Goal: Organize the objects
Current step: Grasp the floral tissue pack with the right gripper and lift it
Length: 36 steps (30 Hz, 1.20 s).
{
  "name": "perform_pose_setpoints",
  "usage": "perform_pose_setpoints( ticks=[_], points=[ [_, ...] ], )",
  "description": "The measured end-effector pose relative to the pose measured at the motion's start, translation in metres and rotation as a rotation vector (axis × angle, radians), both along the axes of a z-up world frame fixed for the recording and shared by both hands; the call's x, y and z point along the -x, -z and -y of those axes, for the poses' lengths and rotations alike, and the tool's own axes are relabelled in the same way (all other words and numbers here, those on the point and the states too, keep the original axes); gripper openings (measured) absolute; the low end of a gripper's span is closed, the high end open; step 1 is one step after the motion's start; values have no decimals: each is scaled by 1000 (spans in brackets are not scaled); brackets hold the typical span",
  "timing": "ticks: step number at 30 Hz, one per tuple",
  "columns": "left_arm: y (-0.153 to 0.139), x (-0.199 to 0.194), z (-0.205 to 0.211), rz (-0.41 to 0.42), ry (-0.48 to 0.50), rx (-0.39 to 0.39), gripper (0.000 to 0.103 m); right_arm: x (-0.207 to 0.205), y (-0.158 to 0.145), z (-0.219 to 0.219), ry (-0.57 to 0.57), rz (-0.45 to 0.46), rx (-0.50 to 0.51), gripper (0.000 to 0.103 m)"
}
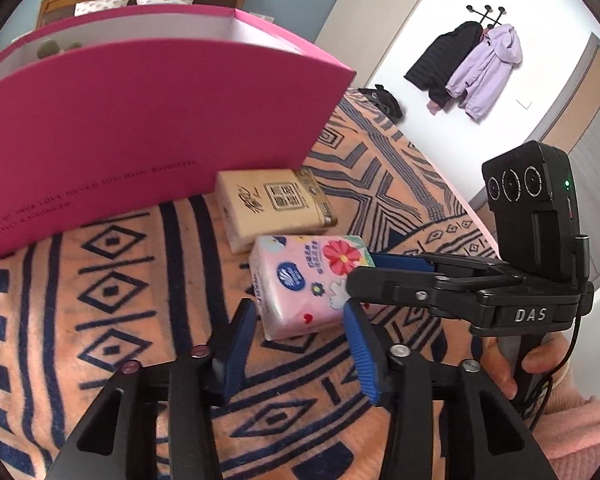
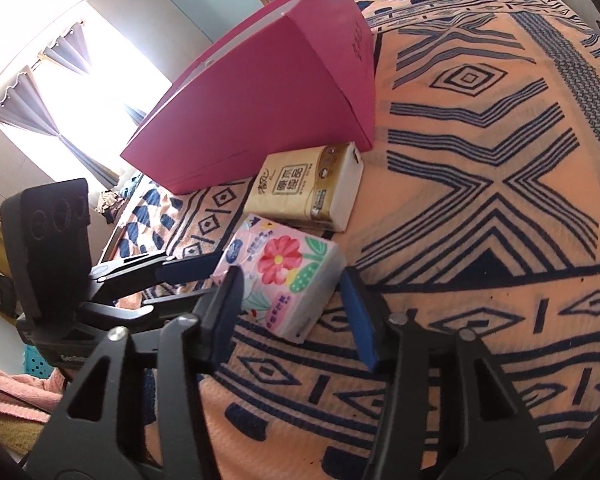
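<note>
Surface: patterned blanket (image 2: 480, 152) on a bed; all items rest on it.
Pink pack (image 2: 284, 276): soft tissue pack with red flower print, lying flat, just in front of both grippers. A blue round logo and small printed characters show on its wrap; too small to read.
Tan pack (image 2: 306, 188): second tissue pack, lying beyond the pink pack and just beside it, close to the box foot. Large square-framed Chinese characters on its top; I cannot read them with certainty.
Box (image 2: 260, 96): tall magenta box, open at the top, white inside, standing behind both packs. One line of small dark print runs along its side; illegible.
Right gripper (image 2: 290, 304): jaws wide, straddling the near end of the pink pack, one finger on each side; contact cannot be confirmed. "DAS" reads on its body in the left view.
Left gripper (image 1: 300, 340): jaws wide, holding nothing, the pink pack's near corner just ahead between the fingertips.
Key relation: the pink pack lies dead ahead of the right gripper, its long axis running roughly away from it, so the fingers span its short width. The right gripper appears further engaged.
Likely step: close on the pink pack, then lift it into the box.
Risk: soft wrap may deform or slip under the pads.
</note>
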<state>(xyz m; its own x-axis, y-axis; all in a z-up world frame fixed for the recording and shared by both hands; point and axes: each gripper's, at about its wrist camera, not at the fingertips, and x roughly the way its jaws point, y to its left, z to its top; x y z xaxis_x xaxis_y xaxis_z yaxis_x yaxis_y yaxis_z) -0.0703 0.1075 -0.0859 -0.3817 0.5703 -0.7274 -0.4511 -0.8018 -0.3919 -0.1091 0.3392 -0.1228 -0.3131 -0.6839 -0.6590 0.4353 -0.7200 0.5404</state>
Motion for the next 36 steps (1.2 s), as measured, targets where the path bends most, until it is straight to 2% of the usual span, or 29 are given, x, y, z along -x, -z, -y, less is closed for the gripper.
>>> perform_pose_setpoints(
  ticks=[8,11,14,16,19,36],
  points=[
    [-2,-7,-2,-3,21,-15,43,-3,0,0,3,-7,1,45],
    [-3,-6,5,-7,7,-26,43,-3,1,0,1,-3,7,39],
    [-4,-4,11,3,0,-54,43,-2,2,1,2,-1,7,39],
    [-3,-3,10,5,-2,-46,42,-1,2,1,3,0,11,39],
    [0,-2,8,6,-7,-39,35,-2,3,2,6,-1,8,39],
    [-22,-16,11,-57,0,-51,35,-12,-18,8,-4,-69,-13,39]
  ],
)
